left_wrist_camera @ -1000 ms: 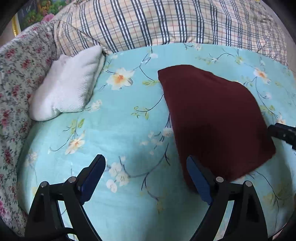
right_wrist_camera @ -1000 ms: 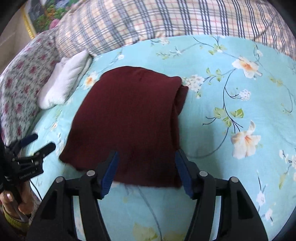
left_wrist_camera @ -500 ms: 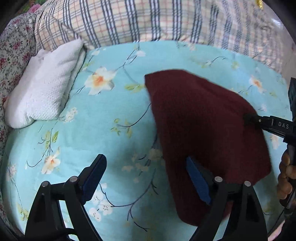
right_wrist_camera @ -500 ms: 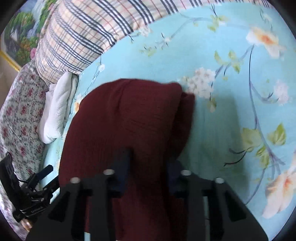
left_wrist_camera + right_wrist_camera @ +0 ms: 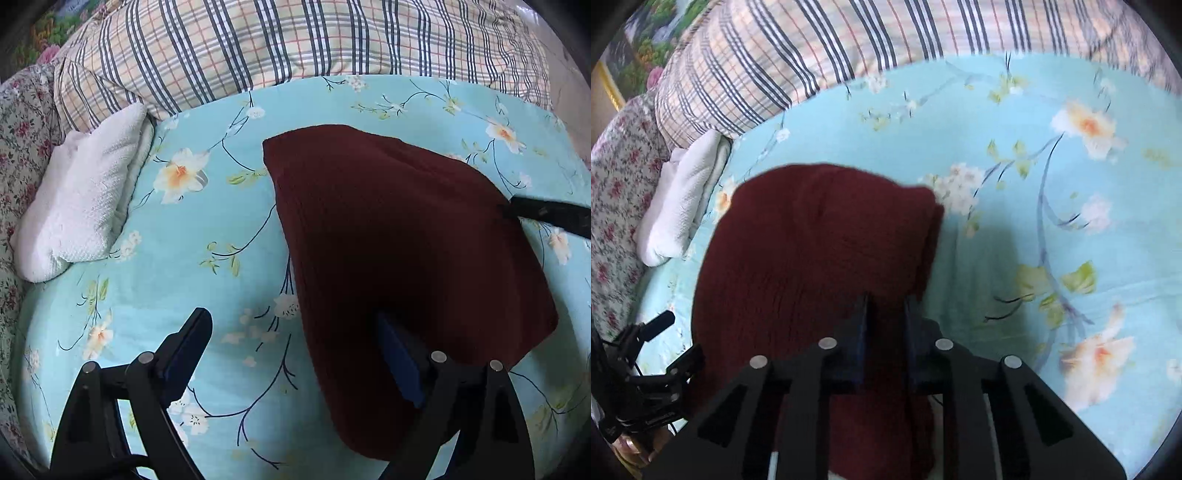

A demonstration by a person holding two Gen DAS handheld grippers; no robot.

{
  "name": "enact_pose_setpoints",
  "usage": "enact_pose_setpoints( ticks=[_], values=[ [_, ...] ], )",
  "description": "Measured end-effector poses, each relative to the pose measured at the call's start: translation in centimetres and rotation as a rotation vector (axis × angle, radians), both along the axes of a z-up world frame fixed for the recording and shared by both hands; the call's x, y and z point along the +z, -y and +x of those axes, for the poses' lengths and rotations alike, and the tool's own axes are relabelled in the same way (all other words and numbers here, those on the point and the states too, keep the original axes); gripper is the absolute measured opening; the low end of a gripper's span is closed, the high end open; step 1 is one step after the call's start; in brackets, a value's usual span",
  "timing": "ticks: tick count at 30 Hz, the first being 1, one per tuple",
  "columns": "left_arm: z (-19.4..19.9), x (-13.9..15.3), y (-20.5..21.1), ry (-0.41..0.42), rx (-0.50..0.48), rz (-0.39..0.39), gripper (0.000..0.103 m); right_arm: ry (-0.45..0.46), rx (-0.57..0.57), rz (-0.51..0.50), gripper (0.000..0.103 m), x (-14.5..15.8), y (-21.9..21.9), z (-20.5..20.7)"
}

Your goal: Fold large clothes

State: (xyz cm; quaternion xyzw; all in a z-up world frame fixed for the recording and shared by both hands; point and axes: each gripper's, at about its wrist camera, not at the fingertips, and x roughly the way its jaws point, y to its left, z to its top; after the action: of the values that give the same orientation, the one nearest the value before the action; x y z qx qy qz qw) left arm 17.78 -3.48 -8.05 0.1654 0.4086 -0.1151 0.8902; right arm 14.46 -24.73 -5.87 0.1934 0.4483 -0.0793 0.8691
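Soft even daylight, fisheye-warped edges, right view motion-blurred.

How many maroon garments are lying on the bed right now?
1. The maroon garment lies folded on the blue floral sheet, right of the white towel. Nothing shows whether another lies beneath it.

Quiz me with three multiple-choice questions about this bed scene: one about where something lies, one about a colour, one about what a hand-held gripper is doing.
1. Where is the white towel?
A. beside the plaid pillow
B. on the garment
C. in a gripper

2. What colour is the folded garment?
A. green
B. dark red
C. yellow

3. The left hand-held gripper has its jaws:
A. spread wide
B. clamping the towel
C. out of sight

Answers: A, it lies at the pillow's corner; B, maroon knit on the blue floral sheet; A, fingers far apart, nothing clamped.
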Motion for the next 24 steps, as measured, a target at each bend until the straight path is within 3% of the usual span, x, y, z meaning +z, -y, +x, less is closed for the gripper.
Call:
enact_pose_setpoints(
  ticks=[4, 9, 11, 24],
  values=[
    [-0.3, 0.0, 0.0, 0.012, 0.002, 0.009, 0.089, 0.094, 0.057, -0.006, 0.020, 2.1, -2.3, -1.8],
    [-0.7, -0.1, -0.1, 0.014, -0.002, 0.007, 0.089, -0.050, 0.122, -0.017, 0.019, -2.7, -3.7, -0.8],
    [-0.8, -0.1, -0.1, 0.015, 0.000, 0.006, 0.089, -0.015, 0.120, -0.007, 0.019, -2.8, -3.4, -1.2],
    [-2.7, 0.5, -0.6, 0.017, 0.027, 0.020, 0.089, -0.041, 0.113, -0.005, 0.020, -2.3, -3.9, -2.8]
  ],
)
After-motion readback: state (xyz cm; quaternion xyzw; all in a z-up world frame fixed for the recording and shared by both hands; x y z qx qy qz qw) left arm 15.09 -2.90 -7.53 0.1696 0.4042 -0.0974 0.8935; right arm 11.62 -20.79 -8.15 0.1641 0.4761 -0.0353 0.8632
